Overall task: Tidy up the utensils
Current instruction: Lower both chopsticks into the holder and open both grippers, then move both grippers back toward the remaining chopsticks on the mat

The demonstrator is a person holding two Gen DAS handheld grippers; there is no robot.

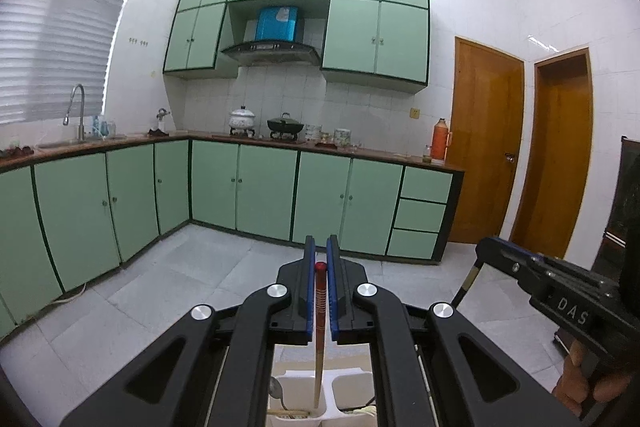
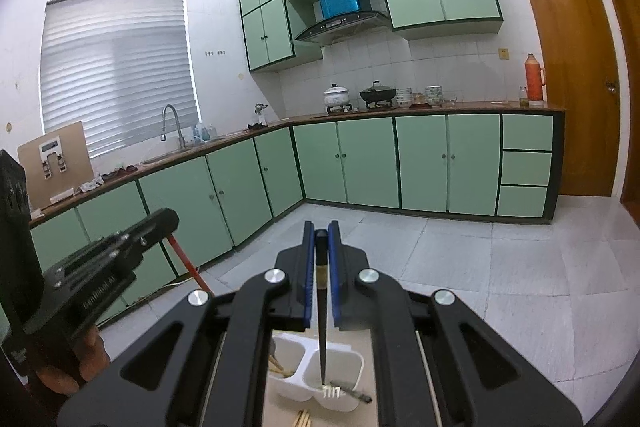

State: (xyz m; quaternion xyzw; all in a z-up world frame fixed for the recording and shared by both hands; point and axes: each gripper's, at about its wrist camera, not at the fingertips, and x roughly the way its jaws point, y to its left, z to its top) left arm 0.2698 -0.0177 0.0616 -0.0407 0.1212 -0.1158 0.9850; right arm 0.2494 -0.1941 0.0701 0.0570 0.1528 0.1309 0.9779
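My left gripper [image 1: 321, 247] is shut on a reddish-brown chopstick [image 1: 319, 323] with a red cap; it hangs down over the white utensil holder [image 1: 348, 373], its tip near the divider. My right gripper [image 2: 321, 231] is shut on a black chopstick [image 2: 321, 339] with a pale band; its tip points into the right compartment of the white holder [image 2: 354, 355], where a fork [image 2: 340, 391] lies. Wooden chopsticks [image 2: 278, 367] stand in the left compartment. A spoon [image 1: 276, 389] shows in the holder in the left wrist view. Each gripper shows in the other's view: the right one [image 1: 486, 251], the left one [image 2: 170, 223].
Green base cabinets [image 1: 260, 187] run along two walls with a sink and tap [image 1: 78, 111], pots [image 1: 284, 125] and an orange flask [image 1: 440, 141] on the counter. Wooden doors [image 1: 484, 143] stand at right. More wooden chopsticks [image 2: 304, 419] lie on the surface before the holder.
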